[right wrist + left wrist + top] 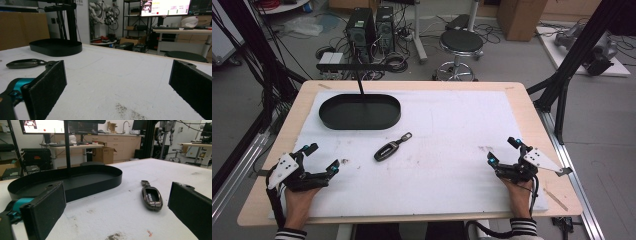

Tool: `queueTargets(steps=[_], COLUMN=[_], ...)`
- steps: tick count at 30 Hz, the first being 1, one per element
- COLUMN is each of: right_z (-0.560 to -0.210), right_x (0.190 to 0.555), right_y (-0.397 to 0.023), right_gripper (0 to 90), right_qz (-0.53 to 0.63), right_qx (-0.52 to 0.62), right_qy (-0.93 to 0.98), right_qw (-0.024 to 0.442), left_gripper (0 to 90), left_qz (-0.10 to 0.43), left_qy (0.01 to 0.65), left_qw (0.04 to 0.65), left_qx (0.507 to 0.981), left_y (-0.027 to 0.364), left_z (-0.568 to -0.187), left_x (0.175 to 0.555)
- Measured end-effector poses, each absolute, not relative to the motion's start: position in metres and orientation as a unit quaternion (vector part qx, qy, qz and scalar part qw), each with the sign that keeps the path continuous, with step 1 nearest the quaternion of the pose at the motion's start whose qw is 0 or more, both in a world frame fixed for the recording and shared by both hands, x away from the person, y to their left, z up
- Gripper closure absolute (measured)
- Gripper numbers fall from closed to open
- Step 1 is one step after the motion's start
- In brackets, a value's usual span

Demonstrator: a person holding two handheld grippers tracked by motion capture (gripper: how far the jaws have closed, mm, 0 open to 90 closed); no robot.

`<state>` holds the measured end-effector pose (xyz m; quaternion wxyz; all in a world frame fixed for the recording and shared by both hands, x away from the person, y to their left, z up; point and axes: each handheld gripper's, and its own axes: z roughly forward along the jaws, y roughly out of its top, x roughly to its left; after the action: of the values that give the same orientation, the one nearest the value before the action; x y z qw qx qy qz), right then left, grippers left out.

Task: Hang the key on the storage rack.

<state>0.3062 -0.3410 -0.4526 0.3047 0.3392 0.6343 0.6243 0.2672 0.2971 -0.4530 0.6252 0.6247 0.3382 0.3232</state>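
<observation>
On white mat, dark glossy key fob, slanted

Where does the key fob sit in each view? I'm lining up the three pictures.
High view: key fob at mid-table, just below the black oval tray.
Left gripper view: key fob right of centre, tray behind it to the left.
Right gripper view: key fob at far left, tray beyond.
Shared landmark: the tray.

I am working in a robotics lab: computer towers and loose cables sit on the floor behind the table, a monitor glows above a workbench, and robot arms stand beyond.
</observation>
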Motion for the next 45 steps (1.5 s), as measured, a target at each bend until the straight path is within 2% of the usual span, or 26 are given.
queueTargets(steps=[19,24,34,40,45], right_z=[-0.453,-0.453,-0.453,-0.453,-0.453], right_x=[0.306,0.305,0.305,0.305,0.305], right_y=[-0.34,-0.34,-0.34,-0.34,-0.34], right_gripper=[0.2,0.2,0.2,0.2,0.2], right_qz=[0.623,0.623,0.623,0.624,0.624], right_qx=[0.333,0.332,0.332,0.332,0.333], right_qy=[0.635,0.635,0.635,0.635,0.635], right_qw=[0.314,0.314,0.313,0.313,0.312], left_gripper=[2.1,2.1,2.1,2.1,2.1], left_qz=[0.32,0.309,0.305,0.288,0.249], left_qy=[0.342,0.349,0.331,0.318,0.304], left_qw=[0.63,0.621,0.609,0.586,0.573], left_qx=[0.619,0.63,0.653,0.687,0.719], left_y=[0.299,0.297,0.295,0.291,0.277], left_z=[-0.453,-0.451,-0.416,-0.391,-0.375], left_x=[0.268,0.27,0.275,0.287,0.301])
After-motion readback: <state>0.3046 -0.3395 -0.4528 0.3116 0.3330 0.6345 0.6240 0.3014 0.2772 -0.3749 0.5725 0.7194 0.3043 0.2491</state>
